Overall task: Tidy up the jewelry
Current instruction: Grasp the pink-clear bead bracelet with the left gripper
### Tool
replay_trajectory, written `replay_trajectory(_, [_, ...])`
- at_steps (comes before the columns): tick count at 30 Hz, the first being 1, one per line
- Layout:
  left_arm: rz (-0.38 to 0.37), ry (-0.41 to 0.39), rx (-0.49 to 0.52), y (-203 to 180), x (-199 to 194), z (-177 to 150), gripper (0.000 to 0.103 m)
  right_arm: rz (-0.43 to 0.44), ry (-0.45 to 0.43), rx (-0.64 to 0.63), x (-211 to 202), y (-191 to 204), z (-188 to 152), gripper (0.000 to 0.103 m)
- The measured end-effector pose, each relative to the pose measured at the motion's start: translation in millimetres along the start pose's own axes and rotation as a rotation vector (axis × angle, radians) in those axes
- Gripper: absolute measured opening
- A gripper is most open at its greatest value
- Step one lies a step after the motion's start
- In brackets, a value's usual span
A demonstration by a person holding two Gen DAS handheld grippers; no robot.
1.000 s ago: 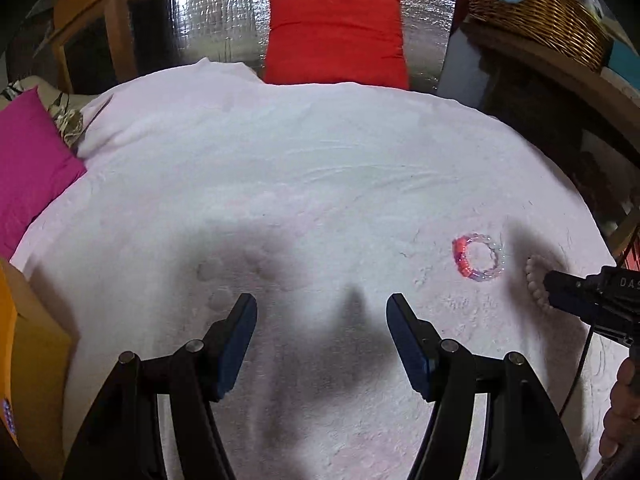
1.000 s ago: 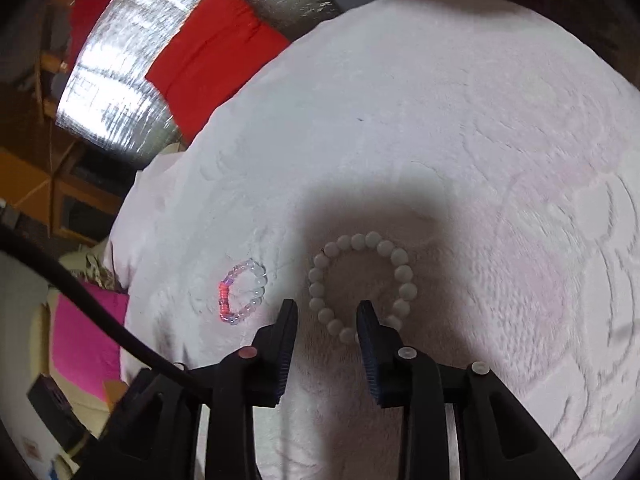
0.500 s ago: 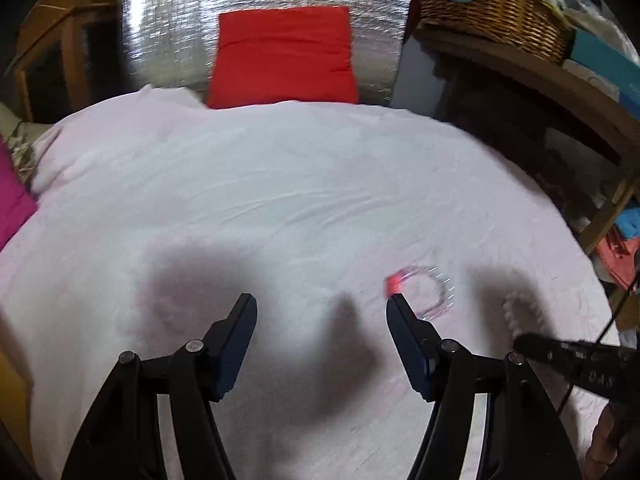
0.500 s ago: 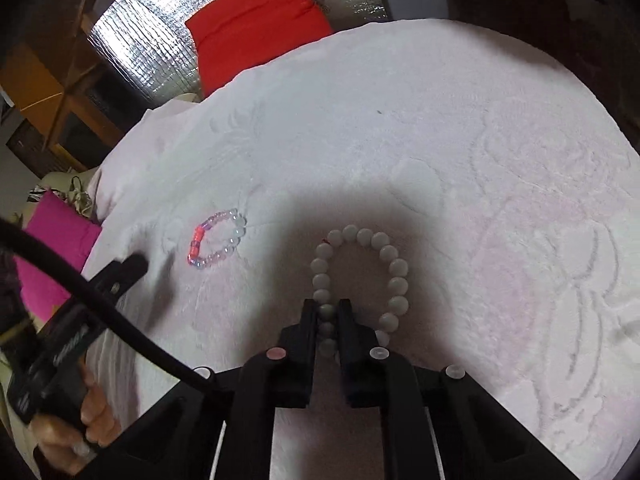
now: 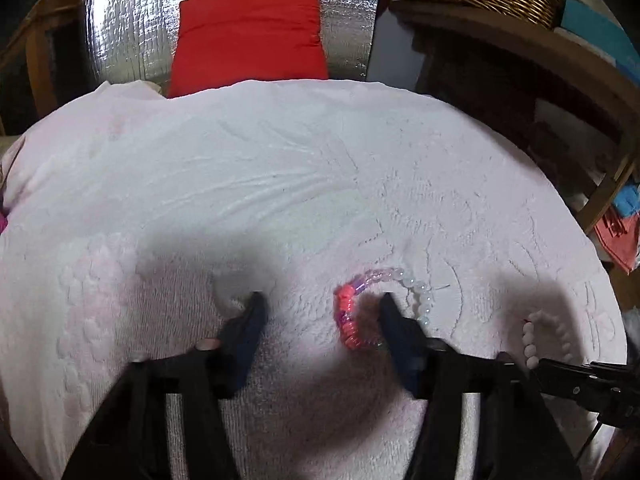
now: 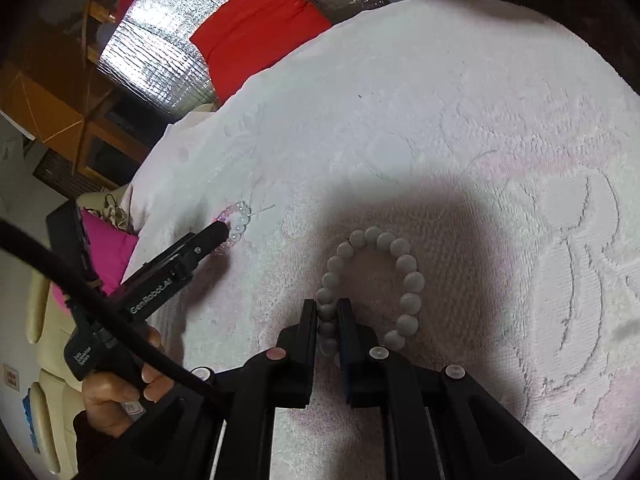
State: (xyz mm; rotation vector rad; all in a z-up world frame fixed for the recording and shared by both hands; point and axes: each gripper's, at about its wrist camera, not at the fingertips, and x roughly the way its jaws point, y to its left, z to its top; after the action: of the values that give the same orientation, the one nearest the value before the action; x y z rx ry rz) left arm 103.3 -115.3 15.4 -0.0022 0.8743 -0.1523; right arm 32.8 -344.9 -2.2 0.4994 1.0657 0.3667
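Bed blanket (image 5: 280,184): white, I saw broad bare room toward its far edge. Left hand-held gripper (image 5: 320,308): spread wide, right finger inside the pink-and-clear bracelet (image 5: 348,312), partly hiding it. Right hand-held gripper (image 6: 327,314): clenched on the white bead bracelet (image 6: 404,256), lying mid-blanket.

Right gripper (image 6: 328,320): black fingers, round pale studs behind the jaws. Left gripper (image 5: 320,312): black, white "GenRobot.AI" lettering behind jaws. Thick black cable (image 6: 100,316); bare-skinned hand (image 6: 116,396).
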Motion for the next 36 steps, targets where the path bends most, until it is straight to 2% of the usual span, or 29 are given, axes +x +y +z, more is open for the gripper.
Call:
replay_trajectory(4, [0.002,-0.001,0.020,-3,-1,0,0.013,-0.009,-0.002,0.005,1,3,0,0.011])
replay_trajectory(6, [0.016,0.005,0.026,-3,-4,-1,0.008,-0.017,-0.005,0.010,3,6,3,0.011])
replay_trajectory(10, [0.026,0.021,-0.004,5,-17,-6,0.008,-0.023,-0.011,0.016,3,15,4,0.011])
replay_trajectory(18, [0.109,0.061,-0.018,45,-47,-35,0.008,0.064,0.027,-0.057,16,70,-1,0.011])
replay_trajectory(23, [0.161,0.093,-0.047,82,-66,-61,0.008,0.101,0.092,-0.115,37,104,-11,0.011])
replay_trajectory(28, [0.173,0.113,-0.076,106,-83,-83,0.008,0.093,0.197,-0.161,64,128,-22,0.014])
replay_trajectory(30, [0.167,0.118,-0.079,111,-85,-86,0.008,0.089,0.202,-0.163,65,131,-21,0.015])
replay_trajectory(32, [0.150,0.126,-0.082,115,-86,-87,0.008,0.100,0.204,-0.143,60,129,-16,0.020])
replay_trajectory(34, [0.127,0.132,-0.089,119,-87,-88,0.008,0.127,0.168,-0.100,51,121,-9,0.046])
replay_trajectory(36, [0.110,0.137,-0.089,122,-86,-88,0.008,0.119,0.076,-0.059,33,112,-4,0.055])
